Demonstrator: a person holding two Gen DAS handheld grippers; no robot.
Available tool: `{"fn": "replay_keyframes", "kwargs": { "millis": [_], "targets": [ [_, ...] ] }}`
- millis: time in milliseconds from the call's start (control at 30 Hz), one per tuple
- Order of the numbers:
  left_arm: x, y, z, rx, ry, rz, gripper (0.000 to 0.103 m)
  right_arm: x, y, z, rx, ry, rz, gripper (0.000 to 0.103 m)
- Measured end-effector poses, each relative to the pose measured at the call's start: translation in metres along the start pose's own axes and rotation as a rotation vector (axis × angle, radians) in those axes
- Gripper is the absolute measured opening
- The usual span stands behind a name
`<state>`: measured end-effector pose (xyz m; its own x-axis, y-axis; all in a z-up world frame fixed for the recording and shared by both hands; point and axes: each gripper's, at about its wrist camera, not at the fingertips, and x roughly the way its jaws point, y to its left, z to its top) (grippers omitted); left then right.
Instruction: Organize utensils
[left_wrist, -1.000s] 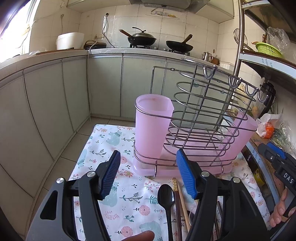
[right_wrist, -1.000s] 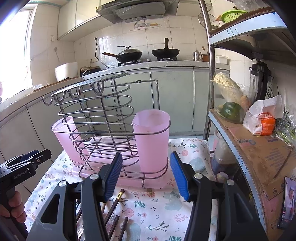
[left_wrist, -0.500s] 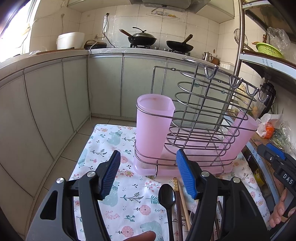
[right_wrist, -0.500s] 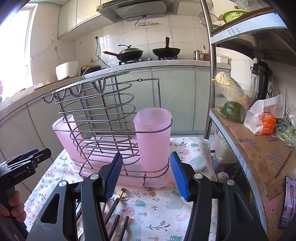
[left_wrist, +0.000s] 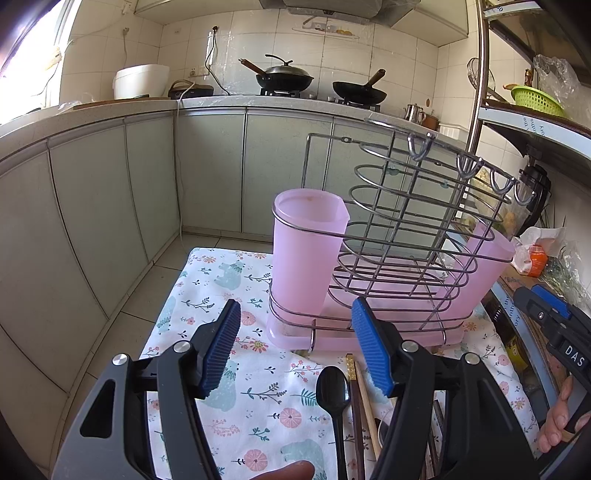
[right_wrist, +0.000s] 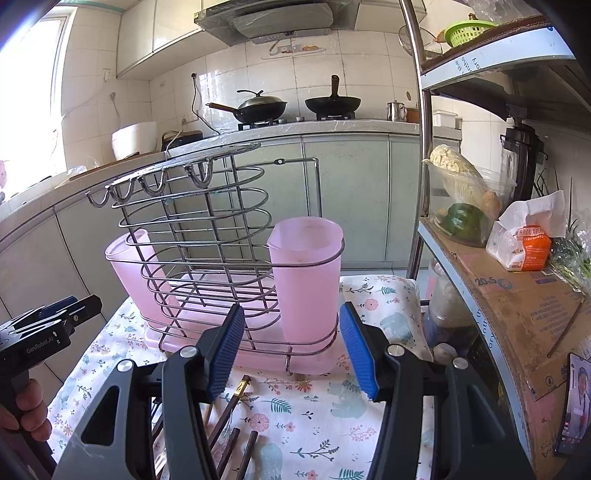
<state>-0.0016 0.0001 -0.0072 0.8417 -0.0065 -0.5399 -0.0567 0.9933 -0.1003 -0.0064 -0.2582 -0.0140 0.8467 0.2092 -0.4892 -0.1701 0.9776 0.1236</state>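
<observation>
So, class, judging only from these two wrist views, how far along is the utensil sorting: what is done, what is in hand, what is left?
Done: nothing visible; no utensil shows above the near pink cup of the wire rack.
In hand: nothing. The left gripper and right gripper are both open and empty.
Left: everything. The black spoon and chopsticks lie on the floral cloth.

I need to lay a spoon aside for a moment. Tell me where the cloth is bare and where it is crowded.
Bare: the floral cloth left of the pink cup, out to its floor-side edge, and the patch in front of the rack on its right end, toward the shelf unit. Crowded: the middle front strip, where the black spoon and chopsticks lie.
</observation>
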Motion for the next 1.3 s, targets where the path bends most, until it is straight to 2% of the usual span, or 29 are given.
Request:
{"fn": "replay_keyframes", "kwargs": {
  "millis": [767, 1300],
  "targets": [
    [-0.003, 0.002, 0.000, 0.007, -0.003, 0.000, 0.063, -0.008, 0.000, 0.003, -0.001, -0.015, 0.003, 0.053],
    [-0.003, 0.005, 0.003, 0.029, 0.024, 0.006, 0.063, 0.006, -0.013, -0.002, 0.039, 0.048, 0.005, 0.053]
  ]
}}
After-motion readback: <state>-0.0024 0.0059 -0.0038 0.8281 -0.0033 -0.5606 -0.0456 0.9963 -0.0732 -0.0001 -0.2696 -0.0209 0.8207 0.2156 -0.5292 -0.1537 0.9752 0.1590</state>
